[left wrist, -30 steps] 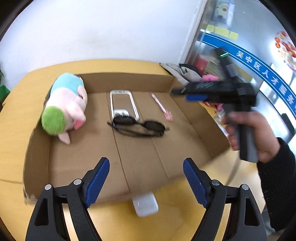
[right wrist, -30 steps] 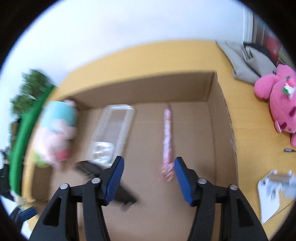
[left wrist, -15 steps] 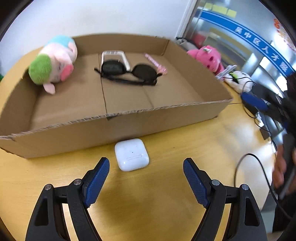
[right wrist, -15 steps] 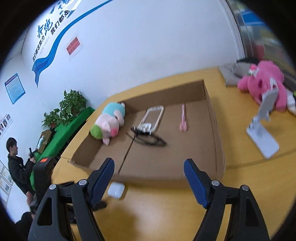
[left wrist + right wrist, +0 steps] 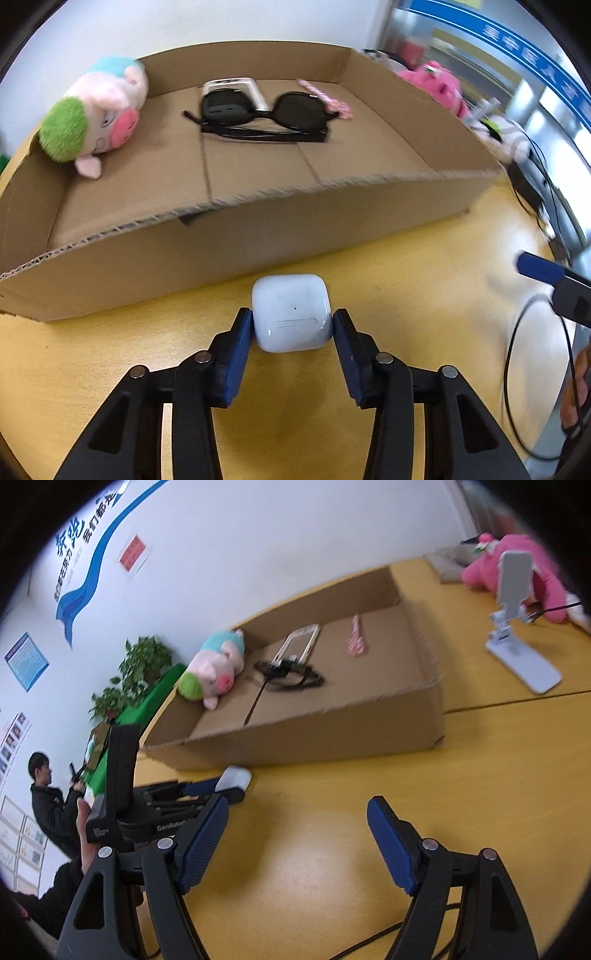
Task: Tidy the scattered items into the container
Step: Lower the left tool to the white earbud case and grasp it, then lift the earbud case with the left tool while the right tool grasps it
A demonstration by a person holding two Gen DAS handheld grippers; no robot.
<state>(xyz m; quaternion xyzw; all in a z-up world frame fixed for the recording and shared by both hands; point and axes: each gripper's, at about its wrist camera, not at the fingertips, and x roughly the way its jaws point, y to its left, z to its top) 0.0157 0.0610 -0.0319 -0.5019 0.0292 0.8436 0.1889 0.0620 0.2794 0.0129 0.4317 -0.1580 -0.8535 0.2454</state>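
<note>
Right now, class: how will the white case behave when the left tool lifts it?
The case looks rigid and probably light. Its glossy, rounded sides may slip between the left tool's pads. Lying flat on the table, it seems unlikely to roll.

The left wrist view sits low over the yellow table (image 5: 406, 280), close to the cardboard box (image 5: 258, 236), and faces the box's near long wall and its floor beyond. The right wrist view stands farther back from the box (image 5: 332, 734) and off toward its right end, looking obliquely along that same wall toward the white room wall. Both views share the box, its contents and the table strip before it.
</note>
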